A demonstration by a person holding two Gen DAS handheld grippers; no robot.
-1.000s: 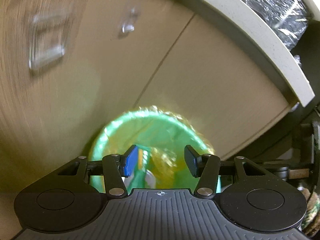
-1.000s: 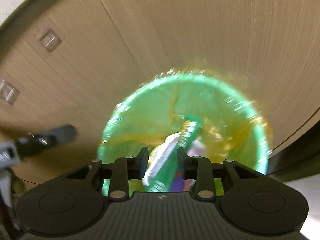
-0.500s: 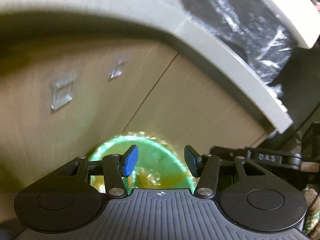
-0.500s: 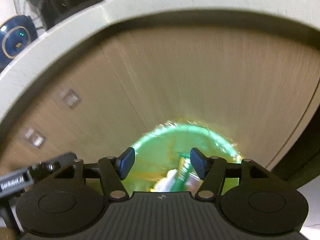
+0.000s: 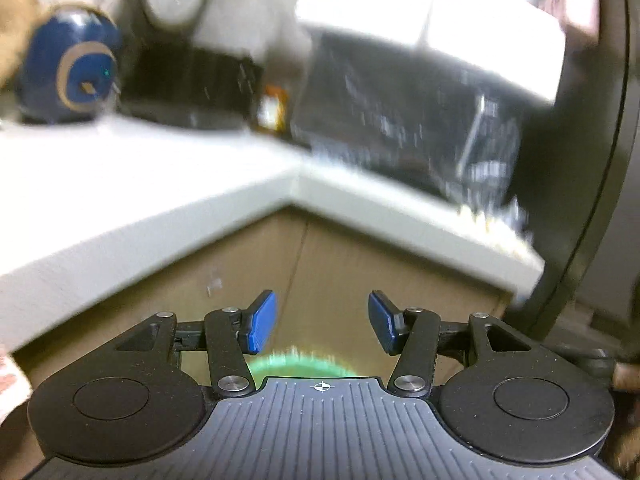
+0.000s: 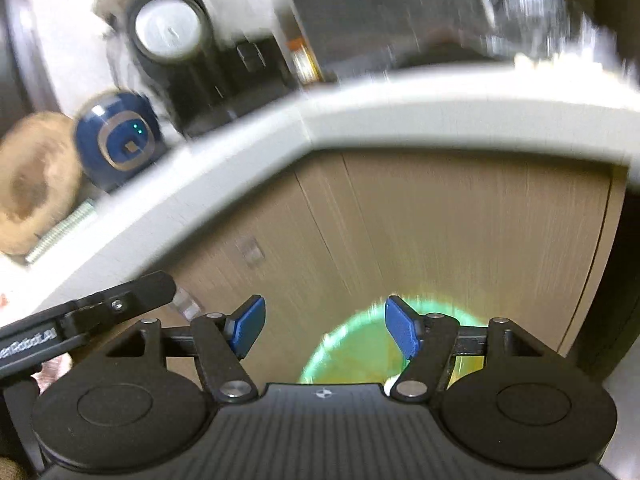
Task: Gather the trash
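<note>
Left wrist view: the left gripper (image 5: pixel 322 322) stood with its blue pads (image 5: pixel 261 322) spread apart and nothing between them. Below the pads, only the top arc of the green trash bin (image 5: pixel 298 364) showed, at the foot of the wooden cabinet front (image 5: pixel 340 264). The pale countertop (image 5: pixel 160 184) ran above the cabinet and turned a corner. A round blue device (image 5: pixel 70 74) and a dark appliance (image 5: pixel 404 120) stood on it, both blurred.

Right wrist view: the right gripper (image 6: pixel 324 330) was spread, with nothing between its pads (image 6: pixel 246 328); its jaws had just been opening. The green trash bin (image 6: pixel 360 352) lay beyond the right-hand pad, on the floor against the wooden cabinet front (image 6: pixel 460 232). Its yellowish liner was visible; its contents could not be made out. The left gripper (image 6: pixel 120 300) entered at the left edge as a black finger. On the countertop (image 6: pixel 248 160) stood the round blue device (image 6: pixel 120 140), a brown object (image 6: pixel 32 184) beside it, and a black appliance with a pale round face (image 6: pixel 170 28).
</note>
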